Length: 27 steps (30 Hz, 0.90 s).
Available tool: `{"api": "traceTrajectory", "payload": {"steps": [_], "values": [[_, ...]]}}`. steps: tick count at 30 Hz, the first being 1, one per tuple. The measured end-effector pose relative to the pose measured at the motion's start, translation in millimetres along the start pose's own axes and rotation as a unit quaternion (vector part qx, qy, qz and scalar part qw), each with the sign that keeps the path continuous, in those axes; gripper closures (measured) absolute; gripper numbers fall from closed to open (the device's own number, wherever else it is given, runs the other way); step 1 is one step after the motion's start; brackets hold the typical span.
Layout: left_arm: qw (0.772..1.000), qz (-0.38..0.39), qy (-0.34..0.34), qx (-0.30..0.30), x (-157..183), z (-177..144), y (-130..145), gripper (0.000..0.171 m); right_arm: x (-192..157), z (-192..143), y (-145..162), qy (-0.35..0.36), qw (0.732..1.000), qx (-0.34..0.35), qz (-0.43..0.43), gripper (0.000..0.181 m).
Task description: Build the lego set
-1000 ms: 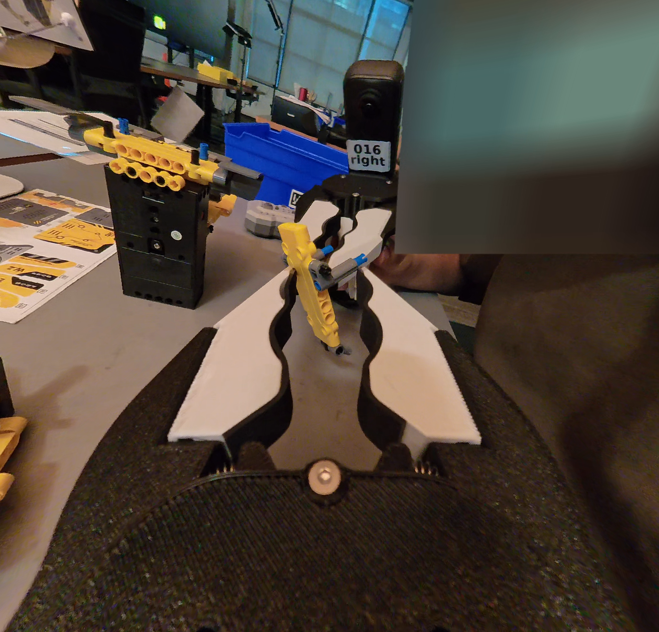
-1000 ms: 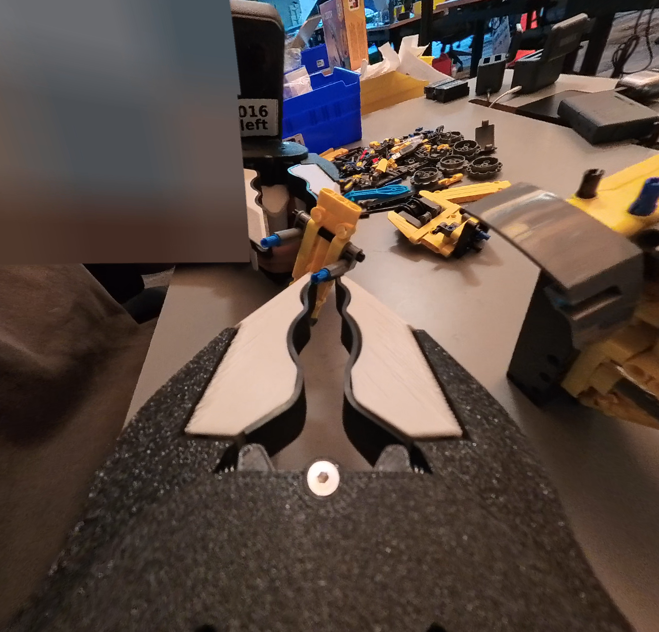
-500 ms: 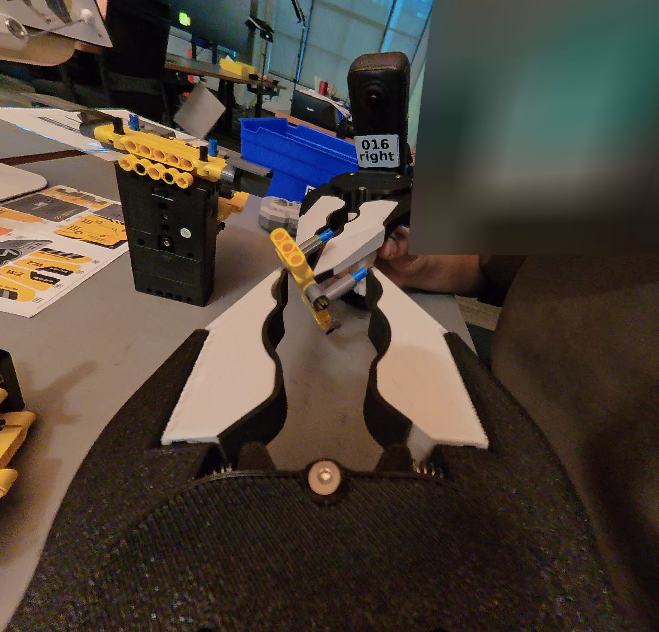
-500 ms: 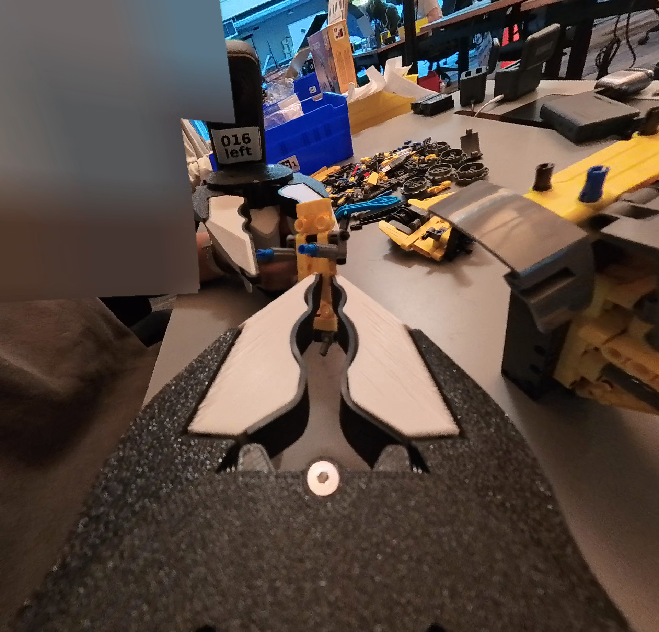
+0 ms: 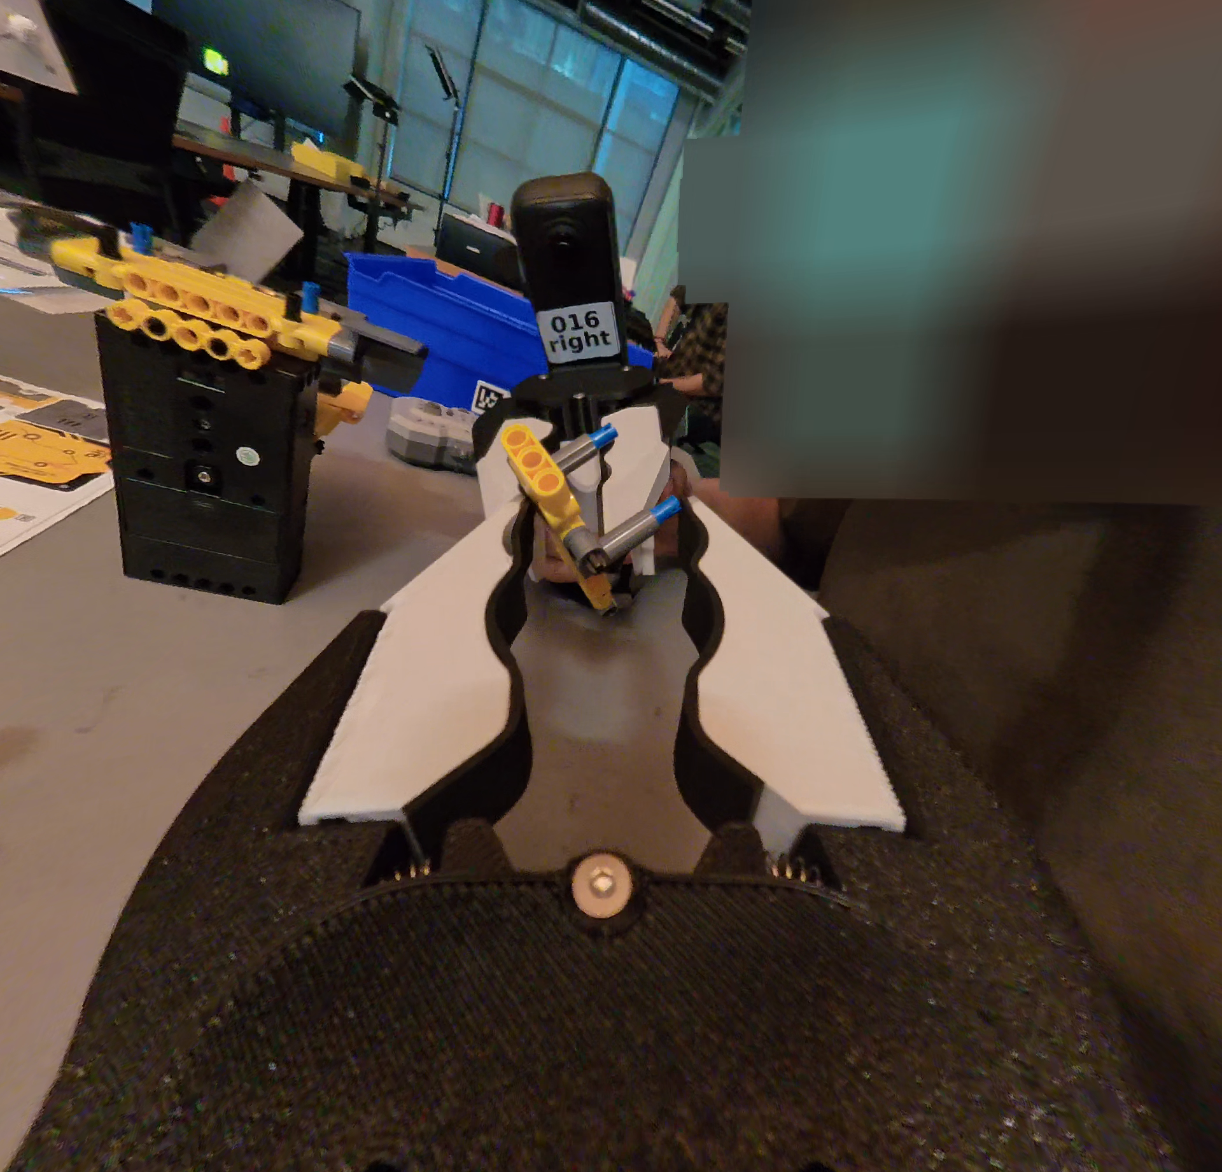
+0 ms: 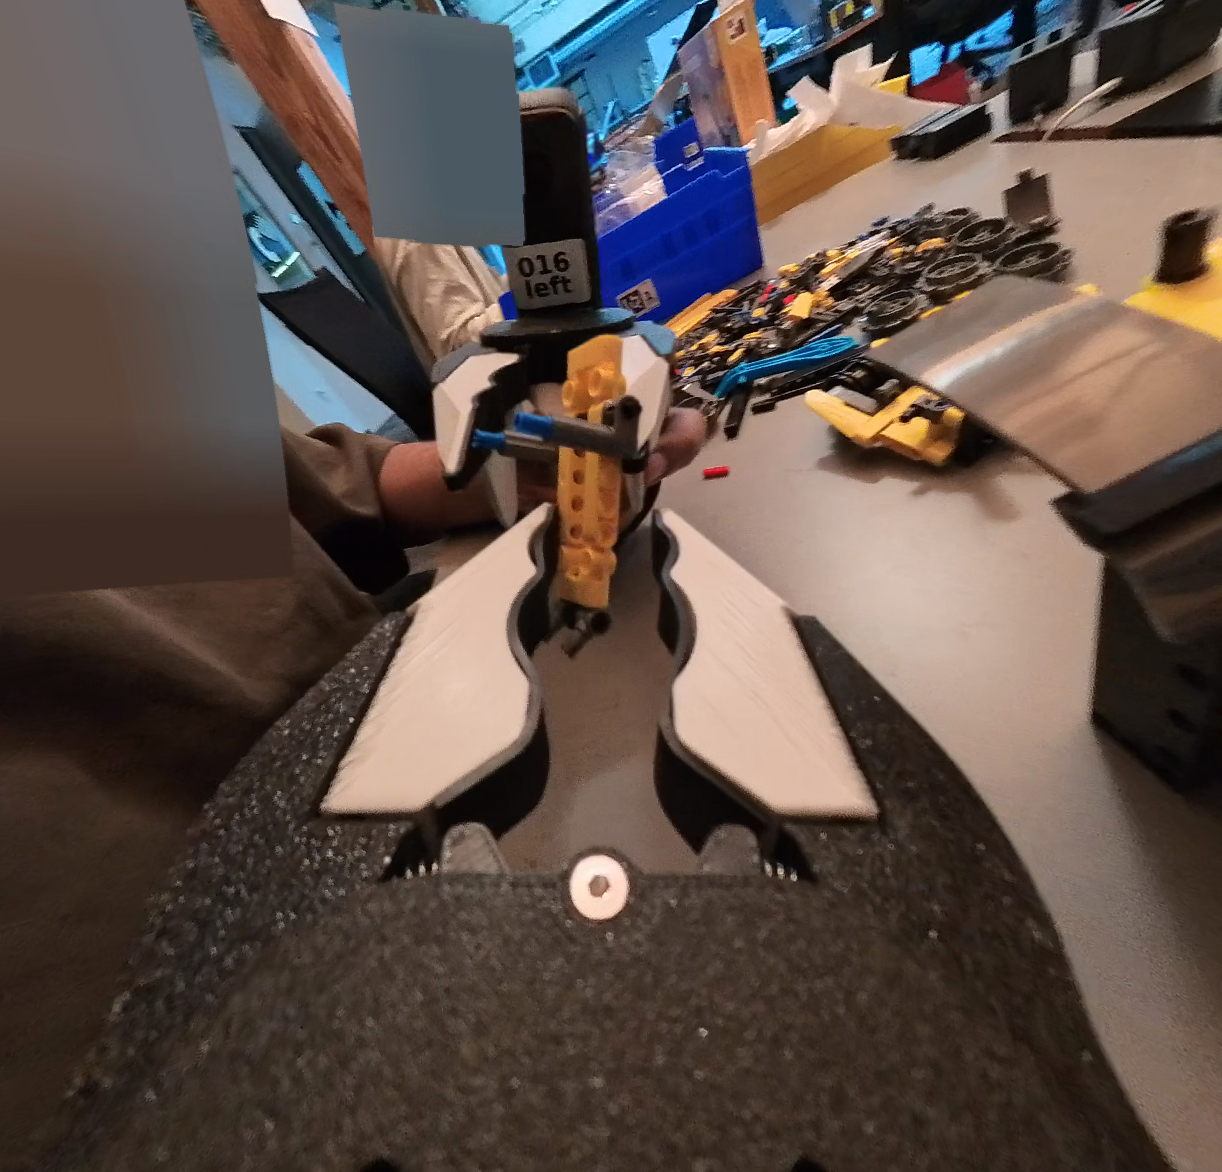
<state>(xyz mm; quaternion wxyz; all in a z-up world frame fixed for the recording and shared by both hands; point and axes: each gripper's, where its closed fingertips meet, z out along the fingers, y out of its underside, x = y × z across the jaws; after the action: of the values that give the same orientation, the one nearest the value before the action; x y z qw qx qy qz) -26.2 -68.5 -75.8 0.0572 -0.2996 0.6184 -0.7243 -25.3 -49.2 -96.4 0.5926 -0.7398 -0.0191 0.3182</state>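
So the yellow beam [image 5: 552,499], the one with grey pins and blue tips sticking out sideways, is up off the table [image 6: 859,578], right where the two sets of tongs meet nose to nose.

The left tongs [image 5: 605,532] are clearly spread wide. In their own view the beam leans just inside their left finger's tip, with lots of bare space over to the other finger. Nothing is pinched there.

The right tongs [image 6: 602,518] are trickier. Their own view shows the beam standing upright between the tips, pressed against their left finger, with a thin sliver of gap on the other side. From the left view those same tongs look nearly shut behind the beam. I honestly can't tell if they're gripping it or not.

Only the left view shows these:
- a black block model [image 5: 205,452] topped with yellow beams, off to the left of the left tongs
- a printed sheet [image 5: 40,452] beyond the model
- a blue bin [image 5: 449,327] ahead, past the model

Only the right view shows these:
- a pile of loose parts [image 6: 893,280] ahead and to the right of the right tongs
- a yellow and black sub-build [image 6: 893,422] nearer in
- a tiny red piece [image 6: 715,472] on the table just right of the tips
- a grey curved panel [image 6: 1058,360] close on the right
- a hand [image 6: 668,439] behind the left tongs
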Motion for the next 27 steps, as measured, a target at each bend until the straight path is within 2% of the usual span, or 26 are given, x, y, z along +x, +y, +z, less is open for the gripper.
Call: {"api": "traceTrajectory", "payload": {"steps": [3, 5, 7, 10, 14, 16, 19, 22, 27], "values": [[1.0, 0.01, -0.007, -0.007, 0, 2, 3, 0.13, -3, 0, -1, -0.013, 1.0, 0.006, 0.014, 0.167], [0.999, 0.024, -0.033, -0.007, -6, 2, 3, 0.12, 0, -4, -7, -0.014, 0.999, 0.026, 0.035, 0.175], [0.996, 0.063, -0.068, -0.006, -13, 0, 0, 0.113, 5, -8, -11, -0.017, 0.996, 0.043, 0.071, 0.175], [0.98, 0.151, -0.125, -0.015, -19, -3, -1, 0.114, 10, -13, -15, -0.027, 0.992, 0.063, 0.105, 0.175], [0.929, 0.296, -0.223, -0.021, -29, -12, -12, 0.134, 11, -15, -14, -0.036, 0.99, 0.061, 0.12, 0.175], [0.903, 0.353, -0.243, -0.037, -28, -13, -12, 0.14, 11, -13, -11, -0.033, 0.991, 0.049, 0.119, 0.175], [0.879, 0.4, -0.252, -0.05, -25, -12, -11, 0.146, 12, -12, -7, -0.03, 0.992, 0.033, 0.117, 0.175], [0.873, 0.414, -0.254, -0.053, -22, -11, -10, 0.164, 10, -10, -3, -0.034, 0.992, 0.021, 0.117, 0.175], [0.875, 0.415, -0.241, -0.064, -21, -10, -6, 0.166, 8, -9, 1, -0.042, 0.992, 0.007, 0.121, 0.175]]}}
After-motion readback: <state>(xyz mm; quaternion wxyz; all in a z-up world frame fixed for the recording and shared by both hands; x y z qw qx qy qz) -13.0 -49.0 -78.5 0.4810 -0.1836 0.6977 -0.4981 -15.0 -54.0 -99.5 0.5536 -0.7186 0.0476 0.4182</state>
